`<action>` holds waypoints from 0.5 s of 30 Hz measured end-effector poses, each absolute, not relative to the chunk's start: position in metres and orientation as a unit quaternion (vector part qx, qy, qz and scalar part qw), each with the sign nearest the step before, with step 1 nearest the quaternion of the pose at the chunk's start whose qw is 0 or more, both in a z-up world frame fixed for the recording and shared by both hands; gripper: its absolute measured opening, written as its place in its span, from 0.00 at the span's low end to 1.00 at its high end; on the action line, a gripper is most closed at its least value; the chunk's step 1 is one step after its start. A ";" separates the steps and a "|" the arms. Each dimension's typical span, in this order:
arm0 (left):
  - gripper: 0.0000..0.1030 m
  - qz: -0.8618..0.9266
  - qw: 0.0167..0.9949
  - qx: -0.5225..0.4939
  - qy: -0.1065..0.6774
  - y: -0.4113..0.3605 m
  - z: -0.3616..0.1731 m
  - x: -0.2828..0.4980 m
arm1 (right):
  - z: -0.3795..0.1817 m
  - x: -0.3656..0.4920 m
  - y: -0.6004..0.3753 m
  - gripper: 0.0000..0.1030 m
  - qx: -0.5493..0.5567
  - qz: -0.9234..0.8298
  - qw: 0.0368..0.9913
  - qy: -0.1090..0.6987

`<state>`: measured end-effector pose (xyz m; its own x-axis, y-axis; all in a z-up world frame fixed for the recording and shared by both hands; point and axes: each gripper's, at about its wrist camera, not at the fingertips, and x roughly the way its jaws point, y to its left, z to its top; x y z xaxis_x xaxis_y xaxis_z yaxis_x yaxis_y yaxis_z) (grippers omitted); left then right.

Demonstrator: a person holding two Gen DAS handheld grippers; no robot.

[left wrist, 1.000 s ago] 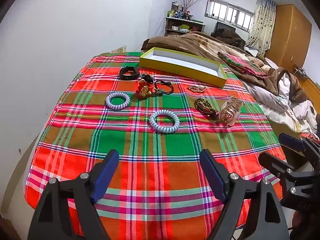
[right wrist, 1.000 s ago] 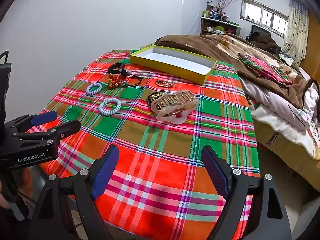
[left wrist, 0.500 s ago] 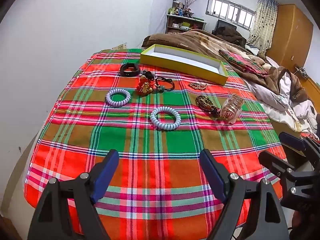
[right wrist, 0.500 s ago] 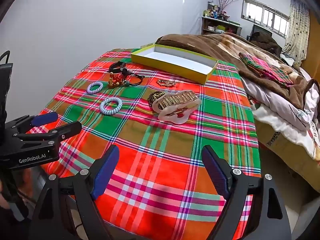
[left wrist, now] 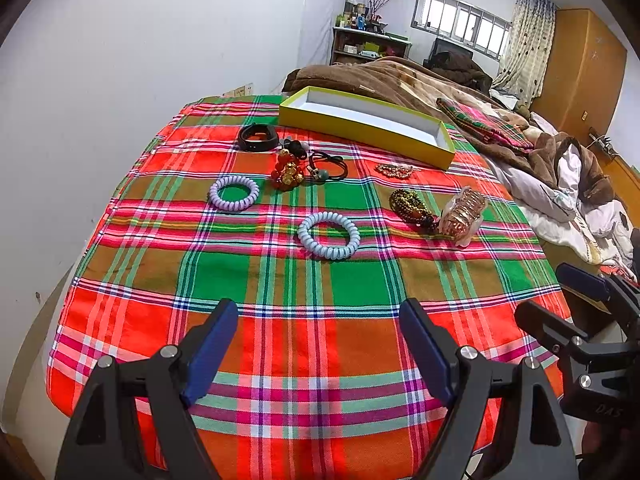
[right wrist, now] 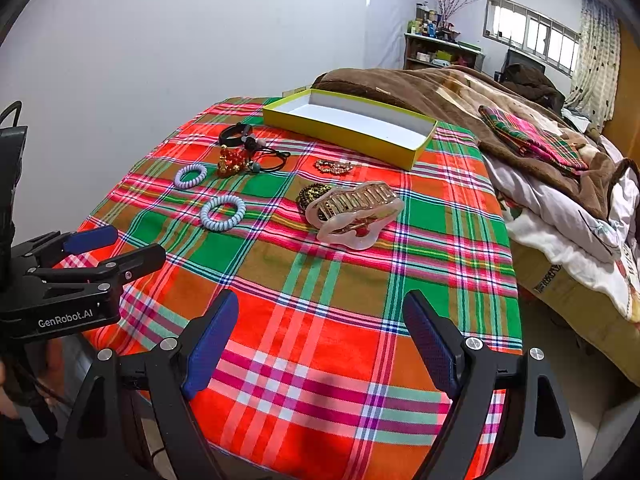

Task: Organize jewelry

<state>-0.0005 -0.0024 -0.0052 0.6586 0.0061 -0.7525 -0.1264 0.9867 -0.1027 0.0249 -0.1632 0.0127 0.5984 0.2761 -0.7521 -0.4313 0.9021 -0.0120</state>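
On the plaid cloth [left wrist: 280,280] lie a blue spiral hair tie [left wrist: 329,235], a lilac spiral hair tie [left wrist: 234,193], a black band [left wrist: 258,137], a red-gold bead cluster [left wrist: 287,170], black elastic ties [left wrist: 328,167], a gold chain bracelet [left wrist: 394,170], a dark bead bracelet [left wrist: 409,204] and a clear pink claw clip [right wrist: 354,212]. An open yellow box [left wrist: 366,124] with a white inside stands at the far edge. My left gripper [left wrist: 320,344] is open above the near edge, holding nothing. My right gripper [right wrist: 320,340] is open at the near right, holding nothing.
A white wall runs along the left. A bed with a brown blanket [right wrist: 460,92] and white bedding [right wrist: 560,216] borders the table on the right. A shelf [left wrist: 368,46], a window and a wooden wardrobe [left wrist: 580,68] stand at the back of the room.
Both views have tilted slightly downward, so the jewelry sits a little lower in the frames. Both grippers stay open and nothing on the cloth has moved.
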 end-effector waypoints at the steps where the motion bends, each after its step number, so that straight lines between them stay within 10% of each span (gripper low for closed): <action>1: 0.83 0.036 0.908 -0.074 0.412 -0.002 -0.005 0.000 | 0.013 0.025 -0.163 0.82 -0.096 0.199 0.889 0.402; 15: 0.83 0.036 0.907 -0.075 0.413 -0.002 -0.005 0.000 | 0.013 0.026 -0.162 0.82 -0.096 0.200 0.888 0.402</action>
<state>-0.0004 -0.0020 -0.0049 0.6556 0.0032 -0.7551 -0.1280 0.9860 -0.1070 0.0256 -0.1619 0.0135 0.5970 0.2775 -0.7527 -0.4319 0.9019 -0.0101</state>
